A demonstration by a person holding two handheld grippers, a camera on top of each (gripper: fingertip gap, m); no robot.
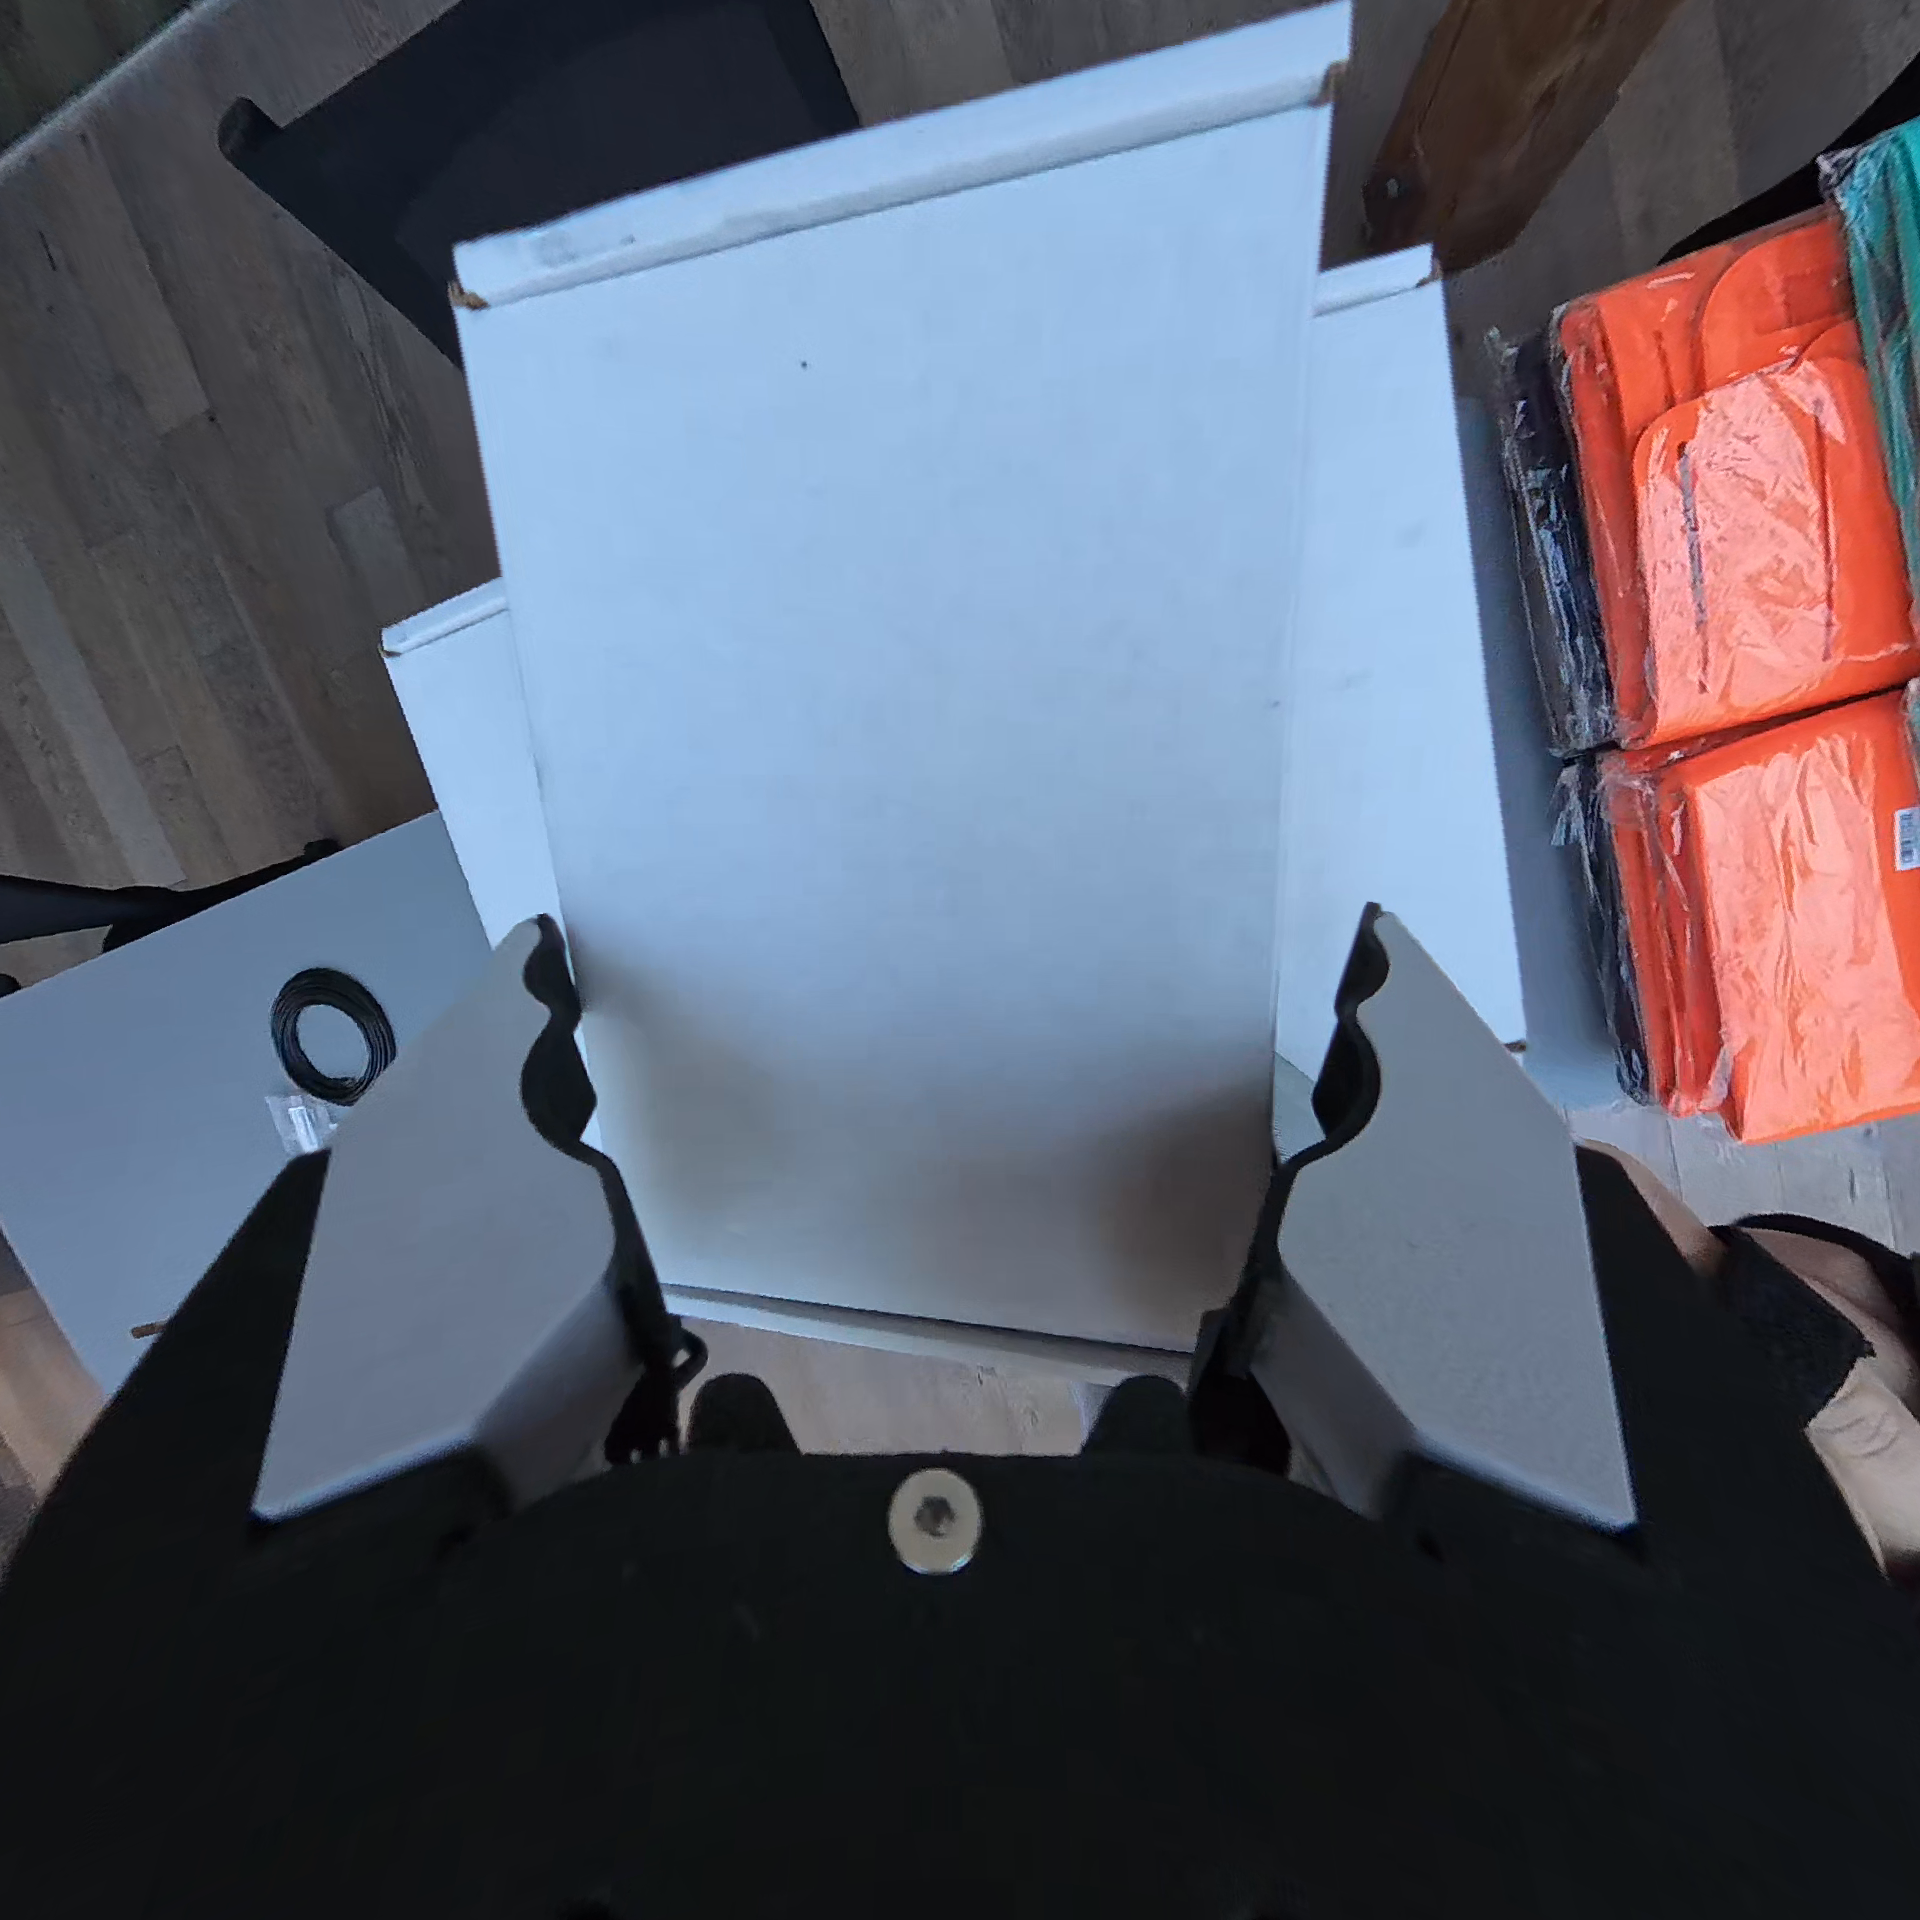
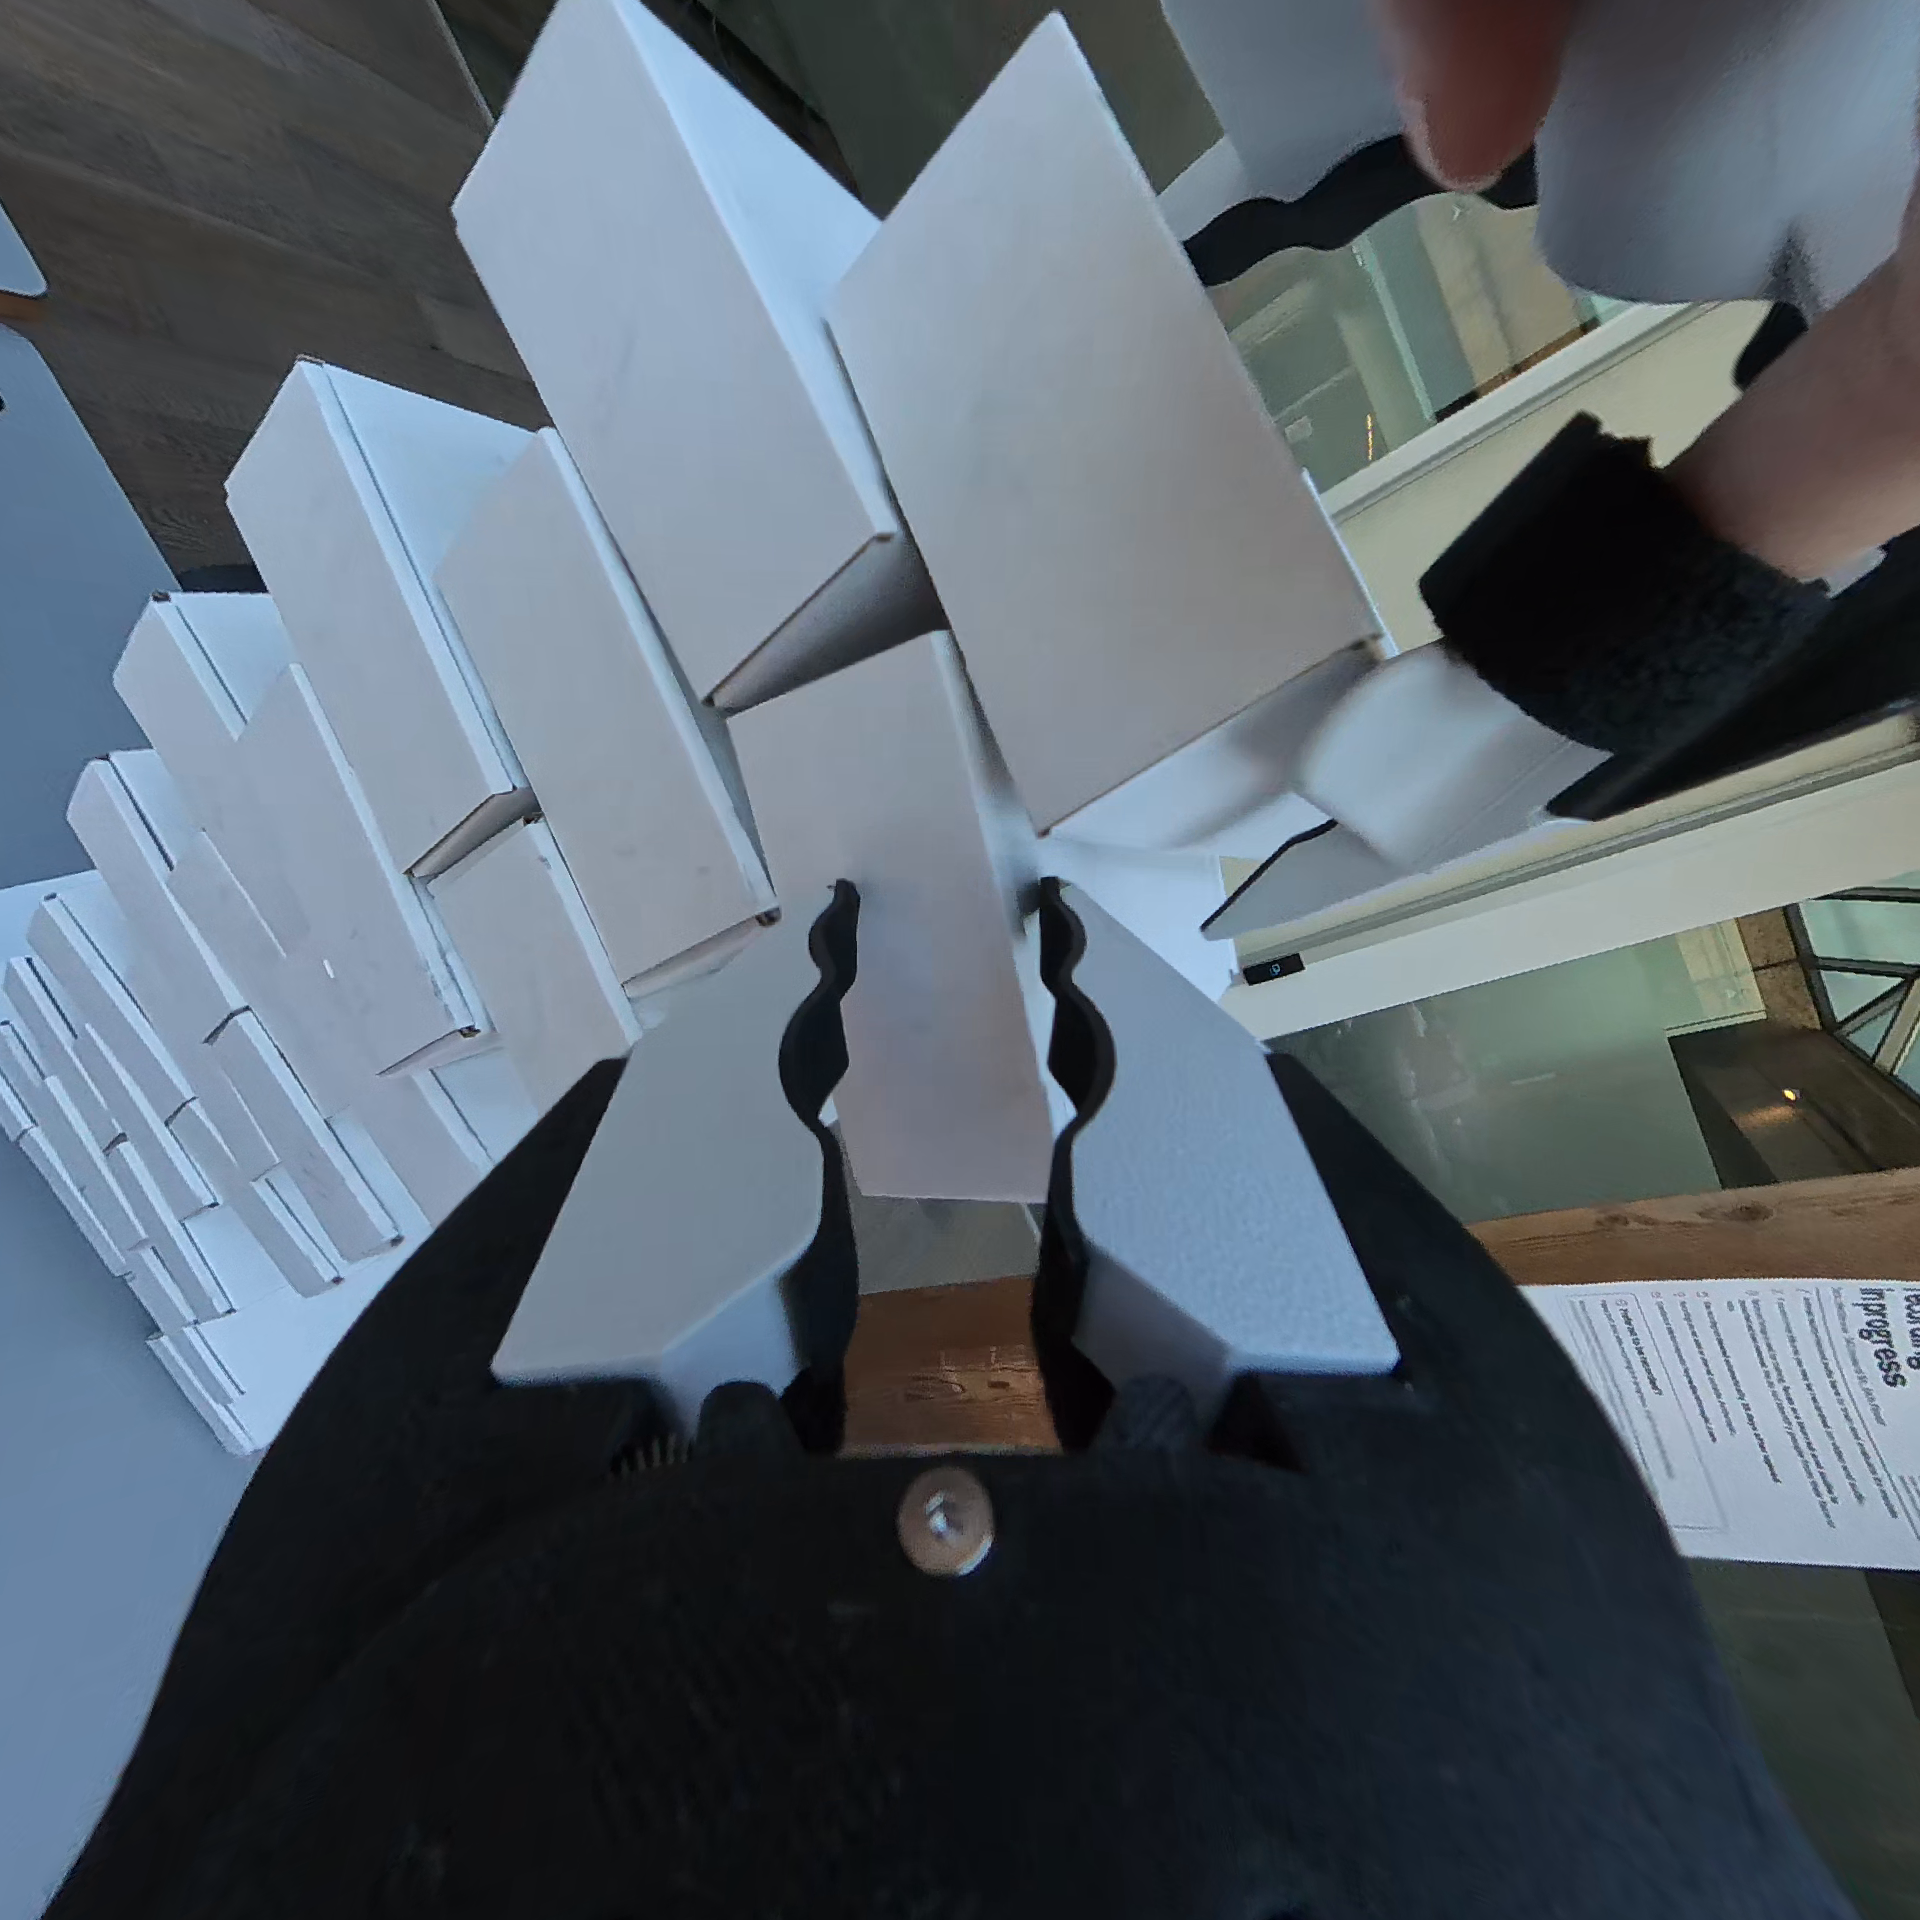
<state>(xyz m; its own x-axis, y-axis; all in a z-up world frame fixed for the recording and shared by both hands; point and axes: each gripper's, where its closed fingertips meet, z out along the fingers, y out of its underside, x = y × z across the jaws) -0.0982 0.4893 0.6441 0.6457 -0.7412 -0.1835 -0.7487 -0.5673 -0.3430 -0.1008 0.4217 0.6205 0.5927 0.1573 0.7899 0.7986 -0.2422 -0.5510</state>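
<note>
In the left wrist view a flat white cardboard box (image 1: 904, 727) hangs in the air between my left gripper's (image 1: 956, 977) wide-spread fingers. Both black pads press its long edges near their bases. In the right wrist view the same box (image 2: 1091, 468) shows at the upper centre, with the left gripper's fingers (image 2: 1392, 758) and a person's hand at its end. My right gripper (image 2: 945, 904) is shut on a narrow white cardboard panel (image 2: 935, 987) just below that box. I cannot tell whether the panel belongs to it.
Rows of closed white boxes (image 2: 343, 623) stand at the left on a grey table (image 1: 156, 1091). Wrapped orange packs (image 1: 1766, 582) and a teal pack (image 1: 1886, 260) lie to the right. A black cable coil (image 1: 330, 1029) sits on the table. A printed sheet (image 2: 1714, 1423) lies on wood.
</note>
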